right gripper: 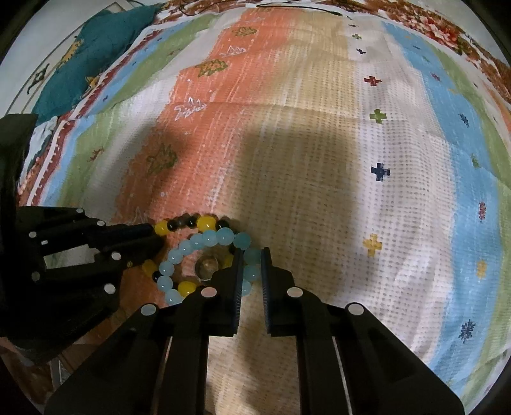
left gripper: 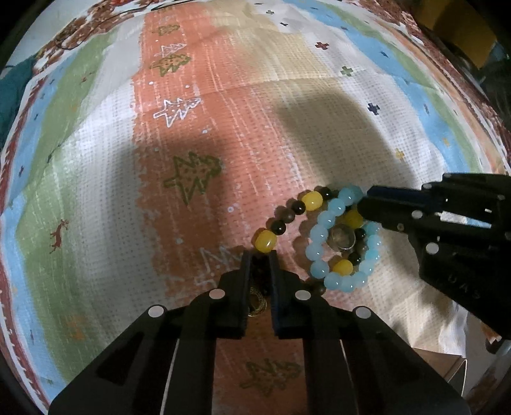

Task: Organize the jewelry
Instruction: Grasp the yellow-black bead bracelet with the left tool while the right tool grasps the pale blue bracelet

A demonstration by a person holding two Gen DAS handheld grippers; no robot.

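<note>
A light blue bead bracelet (left gripper: 322, 233) (right gripper: 204, 237) lies on the patterned cloth (left gripper: 198, 134), overlapping a yellow-and-dark bead bracelet (left gripper: 289, 214) (right gripper: 188, 222). A clear round stone piece (left gripper: 341, 237) (right gripper: 207, 266) sits inside the blue ring. My left gripper (left gripper: 258, 255) is shut on the yellow-and-dark bracelet, next to a yellow bead; it also shows in the right wrist view (right gripper: 156, 236). A gold ring (left gripper: 257, 301) lies beneath its fingers. My right gripper (right gripper: 250, 255) is shut on the blue bracelet, with beads between the fingers; it also shows in the left wrist view (left gripper: 364, 201).
A teal patterned cloth (right gripper: 92, 64) lies at the far left. The cloth's edge and a brown surface (left gripper: 447, 360) show at the near right in the left wrist view. A yellow object (left gripper: 460, 28) stands at the far right.
</note>
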